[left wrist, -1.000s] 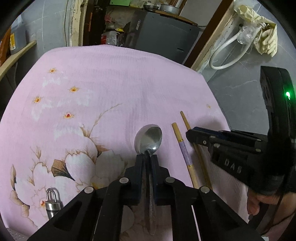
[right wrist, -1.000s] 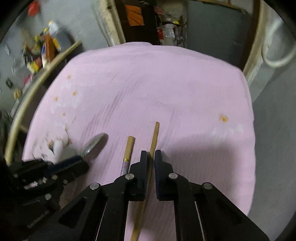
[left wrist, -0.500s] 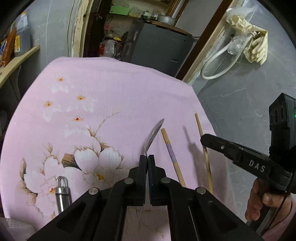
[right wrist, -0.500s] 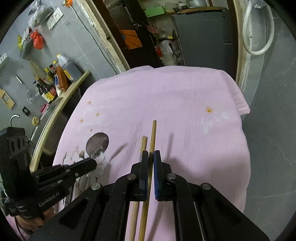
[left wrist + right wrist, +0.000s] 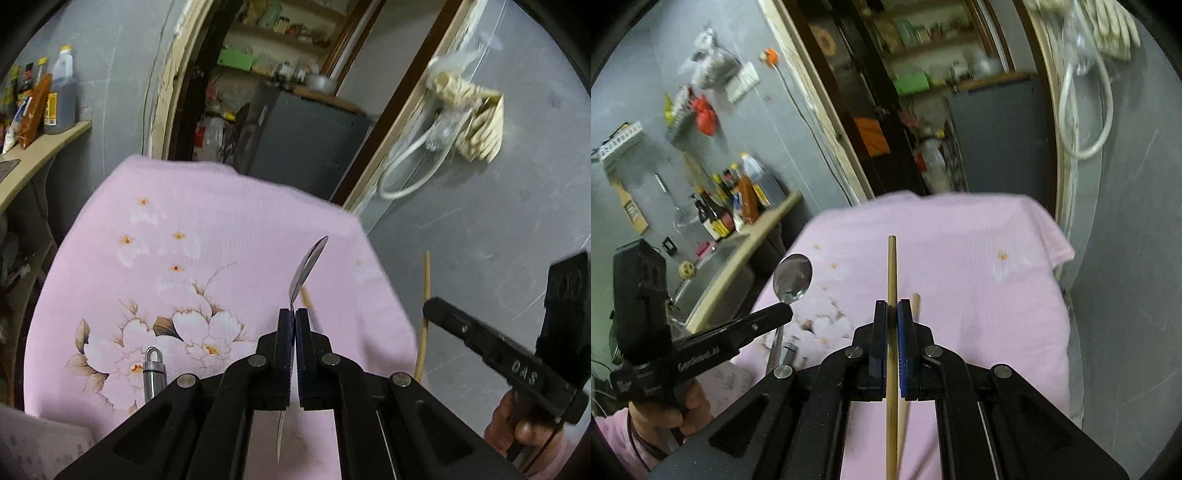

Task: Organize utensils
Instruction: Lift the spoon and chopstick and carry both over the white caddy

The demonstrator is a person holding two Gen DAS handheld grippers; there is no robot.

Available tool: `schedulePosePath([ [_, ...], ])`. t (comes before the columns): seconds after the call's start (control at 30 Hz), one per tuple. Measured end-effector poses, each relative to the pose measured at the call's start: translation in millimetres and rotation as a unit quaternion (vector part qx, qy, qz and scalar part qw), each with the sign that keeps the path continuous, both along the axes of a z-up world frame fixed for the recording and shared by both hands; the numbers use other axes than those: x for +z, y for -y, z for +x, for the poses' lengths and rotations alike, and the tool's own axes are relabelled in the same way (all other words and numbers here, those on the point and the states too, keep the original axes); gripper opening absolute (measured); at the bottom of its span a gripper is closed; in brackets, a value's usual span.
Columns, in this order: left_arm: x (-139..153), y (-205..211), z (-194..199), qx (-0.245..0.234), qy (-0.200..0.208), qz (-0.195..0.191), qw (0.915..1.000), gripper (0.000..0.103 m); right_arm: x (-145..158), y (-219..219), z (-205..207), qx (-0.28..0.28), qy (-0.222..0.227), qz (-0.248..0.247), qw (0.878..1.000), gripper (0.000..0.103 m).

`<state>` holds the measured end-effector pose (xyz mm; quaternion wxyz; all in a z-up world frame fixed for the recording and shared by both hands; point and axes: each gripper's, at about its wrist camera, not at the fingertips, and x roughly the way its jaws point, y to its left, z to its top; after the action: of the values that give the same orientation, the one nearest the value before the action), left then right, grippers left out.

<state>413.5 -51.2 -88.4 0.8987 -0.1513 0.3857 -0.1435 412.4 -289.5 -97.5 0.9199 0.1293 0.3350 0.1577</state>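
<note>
My left gripper (image 5: pixel 295 314) is shut on a metal spoon (image 5: pixel 306 267) and holds it in the air above the pink flowered cloth (image 5: pixel 221 236), bowl edge-on and pointing away. The spoon's bowl (image 5: pixel 793 275) also shows in the right wrist view, sticking out of the left gripper (image 5: pixel 783 314). My right gripper (image 5: pixel 892 306) is shut on a wooden chopstick (image 5: pixel 892 266) and holds it lifted, pointing forward. That chopstick (image 5: pixel 424 295) shows in the left wrist view, right of the cloth's edge. A second chopstick (image 5: pixel 915 306) lies on the cloth (image 5: pixel 960 258) just right of my fingers.
A small metal cylinder with a ring (image 5: pixel 154 371) lies on the cloth at the front left. A counter with bottles (image 5: pixel 738 206) stands to the left. A doorway with shelves and a grey cabinet (image 5: pixel 303 136) lies beyond the table's far edge.
Both grippers have risen from the cloth, the left lifting the spoon and the right lifting one chopstick. The other chopstick stays on the cloth.
</note>
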Motion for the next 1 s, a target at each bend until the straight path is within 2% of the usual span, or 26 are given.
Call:
schedulePosePath([
  [0.27, 53, -25, -35, -0.002, 0.060, -0.046, 0.9972, 0.003, 67, -29, -34, 0.005, 0.084, 0.023, 0.996, 0.004],
  [0.5, 96, -73, -70, 0.007, 0.109, -0.073, 0.9914, 0.003, 119, -79, -59, 0.027, 0.146, 0.030, 0.988, 0.004],
  [0.73, 113, -129, -93, 0.036, 0.147, -0.117, 0.9816, 0.003, 170, -129, -85, 0.057, 0.184, 0.023, 0.981, 0.004],
  [1.0, 115, -172, -118, 0.064, 0.186, -0.106, 0.9748, 0.003, 201, -180, -118, 0.089, 0.213, 0.015, 0.973, 0.003],
])
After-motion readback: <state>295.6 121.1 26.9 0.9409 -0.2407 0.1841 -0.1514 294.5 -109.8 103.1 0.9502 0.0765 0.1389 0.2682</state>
